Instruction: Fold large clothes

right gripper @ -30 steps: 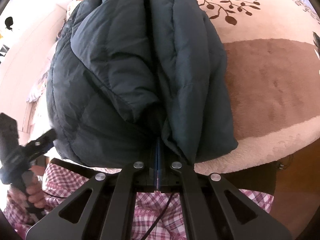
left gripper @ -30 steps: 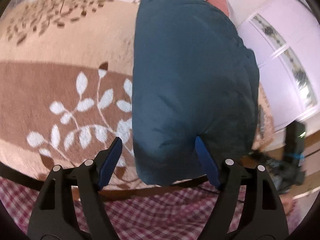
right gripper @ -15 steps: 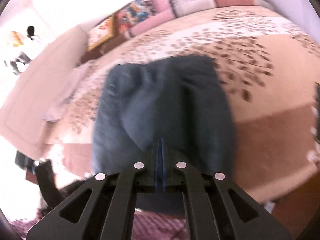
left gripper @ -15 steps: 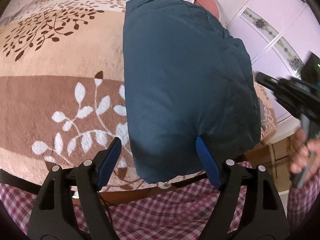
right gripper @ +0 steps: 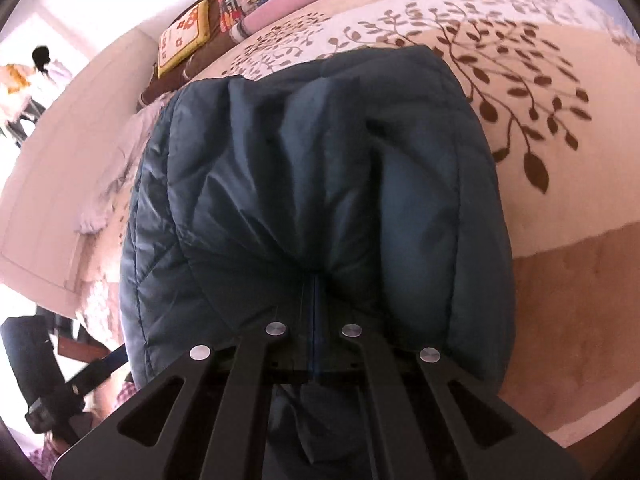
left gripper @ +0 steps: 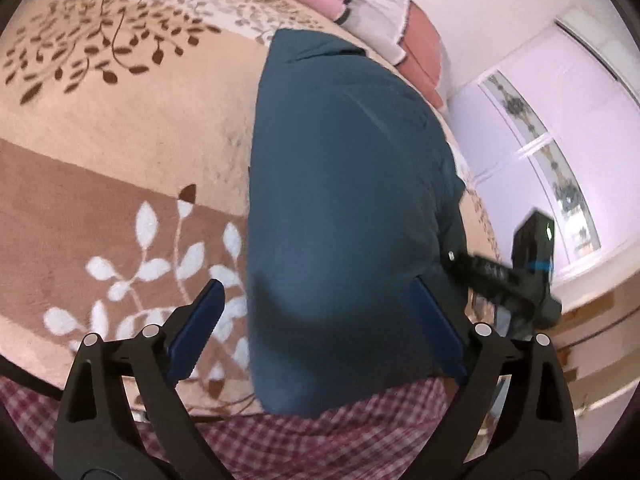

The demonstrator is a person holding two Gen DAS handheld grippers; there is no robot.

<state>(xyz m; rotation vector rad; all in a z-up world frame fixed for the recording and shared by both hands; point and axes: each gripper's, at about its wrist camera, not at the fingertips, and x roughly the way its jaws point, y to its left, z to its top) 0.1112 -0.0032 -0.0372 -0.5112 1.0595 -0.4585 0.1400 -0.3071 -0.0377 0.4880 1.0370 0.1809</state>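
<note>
A dark teal padded jacket (left gripper: 344, 208) lies folded lengthwise on the bed, running from the near edge toward the pillows. It also fills the right wrist view (right gripper: 312, 184). My left gripper (left gripper: 320, 308) is open, its blue pads on either side of the jacket's near end, above it. My right gripper (right gripper: 315, 292) is shut on a pinch of the jacket's near edge, the fabric bunched into creases around the closed jaws. The right gripper also shows in the left wrist view (left gripper: 516, 276) beside the jacket's right edge.
The bed carries a beige and brown leaf-pattern blanket (left gripper: 120, 152). Pink and patterned pillows (right gripper: 240, 8) lie at the headboard. A lilac wardrobe (left gripper: 560, 140) stands to the right. The person's red checked clothing (left gripper: 320, 440) is at the bed's near edge.
The right gripper swung up and away, then came back down and is again shut on the jacket's near edge. The left gripper stayed open and shifted slightly over the jacket's near end.
</note>
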